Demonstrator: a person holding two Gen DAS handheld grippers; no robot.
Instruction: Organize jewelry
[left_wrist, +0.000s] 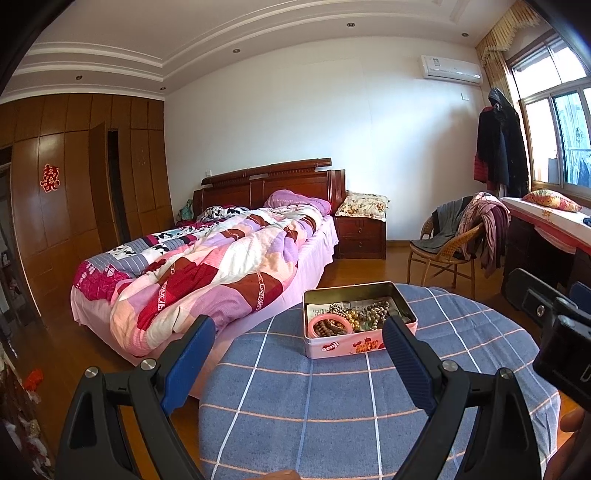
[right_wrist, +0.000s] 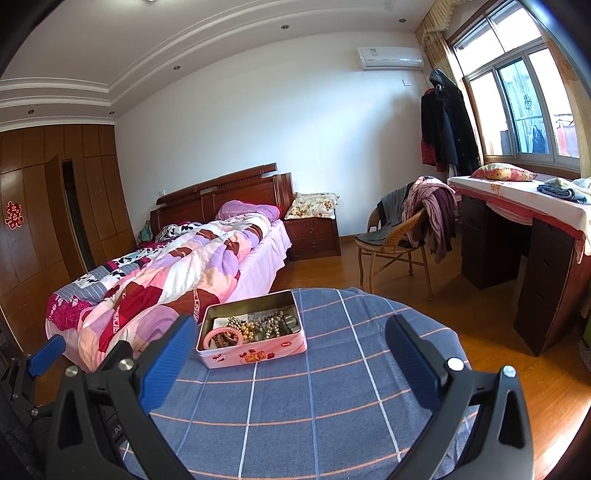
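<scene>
The open tin (left_wrist: 360, 321) of beads lies ahead of both wide, empty tongs, nearer the left tongs (left_wrist: 299, 332).

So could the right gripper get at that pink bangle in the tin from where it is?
Probably yes. The right gripper is open, the tin has no lid, and the pink bangle lies on top at its near corner, with only bare cloth between.
</scene>
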